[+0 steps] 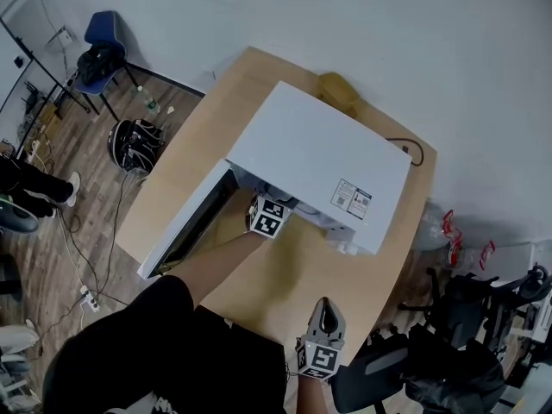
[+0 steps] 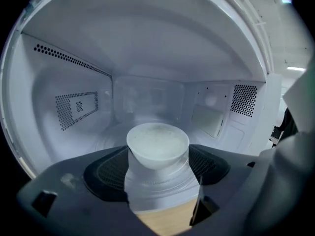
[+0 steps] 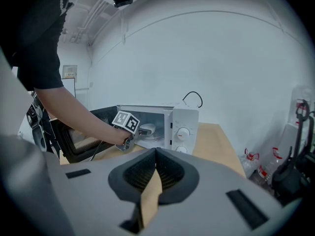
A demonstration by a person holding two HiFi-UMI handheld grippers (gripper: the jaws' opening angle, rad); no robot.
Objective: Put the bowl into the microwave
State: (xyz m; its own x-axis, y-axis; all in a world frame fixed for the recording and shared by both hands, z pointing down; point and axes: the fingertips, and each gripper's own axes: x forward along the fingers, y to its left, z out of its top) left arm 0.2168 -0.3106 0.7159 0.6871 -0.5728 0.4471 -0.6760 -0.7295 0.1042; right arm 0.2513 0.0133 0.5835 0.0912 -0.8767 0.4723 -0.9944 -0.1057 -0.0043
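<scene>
Clasping the one white bowl (image 2: 157,142) between them, the left gripper's (image 2: 158,161) fingers (image 2: 103,173) reach inside the single microwave (image 1: 319,158). Perforated side walls stand on either side of the fingers, and the back wall lies beyond the fingertips. The right gripper (image 3: 153,173) hangs over the counter (image 1: 285,274), fingers pressed together on nothing. Ahead of them stand the open door (image 3: 74,132) and two dials (image 3: 183,132).

I see a light wooden table (image 1: 289,279) with a white microwave (image 1: 319,158) standing across its middle, door swung open toward the near left. Behind it, at the table's far edge, lies a tan object (image 1: 338,90) I can't identify. A black cable (image 1: 417,151) loops at the far right.
</scene>
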